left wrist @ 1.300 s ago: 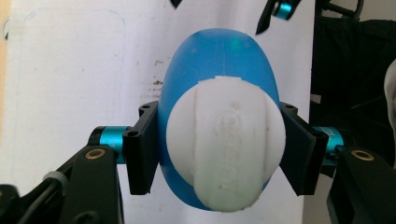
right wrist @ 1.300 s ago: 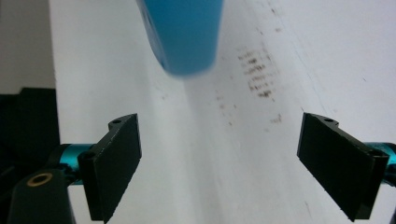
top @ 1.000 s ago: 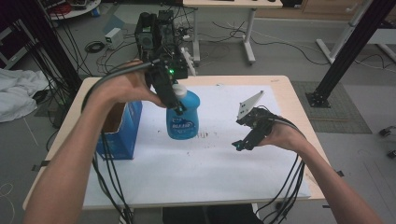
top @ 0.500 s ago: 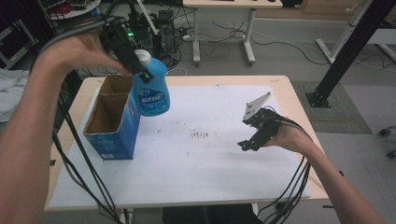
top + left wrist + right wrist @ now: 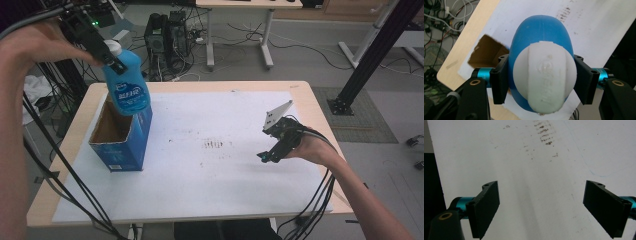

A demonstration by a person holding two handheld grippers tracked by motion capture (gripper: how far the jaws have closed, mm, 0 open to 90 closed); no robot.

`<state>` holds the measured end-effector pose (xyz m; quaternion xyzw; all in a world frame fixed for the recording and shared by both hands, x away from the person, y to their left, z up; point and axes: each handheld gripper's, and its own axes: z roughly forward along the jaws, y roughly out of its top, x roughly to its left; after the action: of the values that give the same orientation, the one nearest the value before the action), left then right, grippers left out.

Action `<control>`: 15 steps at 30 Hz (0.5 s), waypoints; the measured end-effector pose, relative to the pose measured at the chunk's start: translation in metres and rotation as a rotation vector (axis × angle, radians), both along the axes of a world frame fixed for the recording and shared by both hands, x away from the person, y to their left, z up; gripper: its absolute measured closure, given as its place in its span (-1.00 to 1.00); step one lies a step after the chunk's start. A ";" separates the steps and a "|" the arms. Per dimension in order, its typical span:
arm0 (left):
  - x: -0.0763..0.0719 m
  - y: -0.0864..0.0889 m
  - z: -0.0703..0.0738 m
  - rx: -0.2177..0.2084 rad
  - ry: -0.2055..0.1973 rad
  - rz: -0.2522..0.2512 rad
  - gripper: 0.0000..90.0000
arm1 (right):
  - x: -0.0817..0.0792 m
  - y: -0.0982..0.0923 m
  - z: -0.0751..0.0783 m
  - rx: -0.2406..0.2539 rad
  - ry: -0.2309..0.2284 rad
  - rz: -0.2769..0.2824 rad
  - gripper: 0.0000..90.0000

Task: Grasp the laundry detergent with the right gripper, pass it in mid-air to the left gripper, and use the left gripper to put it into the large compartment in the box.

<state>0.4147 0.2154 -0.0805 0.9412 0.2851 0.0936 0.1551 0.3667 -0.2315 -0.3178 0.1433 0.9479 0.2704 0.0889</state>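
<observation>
L gripper (image 5: 114, 62): jaws clamped on neck of blue bottle (image 5: 127, 85), just under white cap (image 5: 545, 80); grip sits high, body hangs free below.
Bottle pos: lifted off table, tilted, base over open top of blue box (image 5: 122, 142), not yet inside.
Risk 1: bottle swings or slips in pads w/ such a top-heavy hold, prob drops onto box rim.
Risk 2: base catches box wall or flap on way down, tips box over; box stands near table (image 5: 65, 150) edge.
R gripper (image 5: 274, 150): jaws wide apart, nothing between, low over white sheet (image 5: 544, 182), well apart from bottle; no help steadying box.
</observation>
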 end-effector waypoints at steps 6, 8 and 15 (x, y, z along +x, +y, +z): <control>0.004 0.020 -0.007 0.037 0.015 0.049 -0.15 | -0.004 0.000 -0.002 0.002 0.014 -0.028 -0.71; 0.003 0.025 -0.009 0.033 0.011 0.066 -0.15 | -0.004 -0.001 -0.003 0.002 0.015 -0.022 -0.71; 0.003 0.038 -0.017 0.026 0.027 0.085 -0.15 | -0.003 0.000 -0.006 0.004 0.010 -0.025 -0.71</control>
<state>0.4180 0.2536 -0.0977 0.9313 0.3259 0.0909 0.1348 0.3636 -0.2314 -0.3241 0.1566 0.9459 0.2704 0.0871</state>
